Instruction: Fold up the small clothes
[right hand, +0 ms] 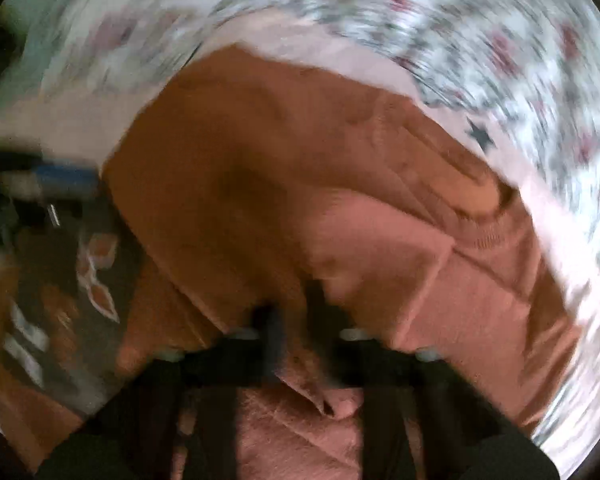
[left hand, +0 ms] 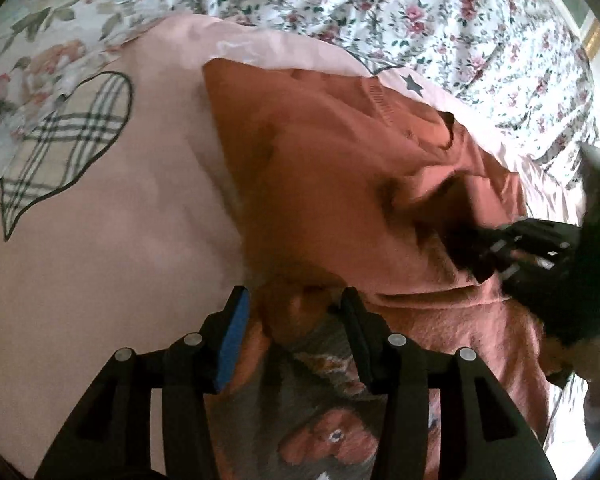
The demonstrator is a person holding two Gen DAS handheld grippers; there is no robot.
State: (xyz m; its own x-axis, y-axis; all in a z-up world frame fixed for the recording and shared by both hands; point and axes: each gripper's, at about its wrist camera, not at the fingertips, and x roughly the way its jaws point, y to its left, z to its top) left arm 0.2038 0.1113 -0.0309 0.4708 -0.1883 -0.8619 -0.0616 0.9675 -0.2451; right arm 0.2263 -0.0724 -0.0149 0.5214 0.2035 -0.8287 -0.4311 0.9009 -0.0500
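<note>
A rust-orange small sweatshirt [left hand: 340, 168] lies on a pink garment with a plaid heart patch [left hand: 72, 140]. Its grey printed front shows near my left gripper [left hand: 296, 304]. The left jaws stand apart with a bunched fold of the orange fabric between them, and I cannot tell whether they pinch it. My right gripper [left hand: 500, 252] reaches in from the right, on the sweatshirt's edge. The right wrist view is blurred: the sweatshirt [right hand: 320, 200] fills it, and the right gripper [right hand: 296, 316] has its fingers close together with orange cloth [right hand: 300, 392] bunched between them.
A white floral bedsheet [left hand: 440, 12] covers the bed at the back and right; it also shows in the right wrist view [right hand: 500, 28]. The pink garment has a small dark star [left hand: 415, 85] near its far edge. The left gripper appears at the left of the right wrist view [right hand: 52, 184].
</note>
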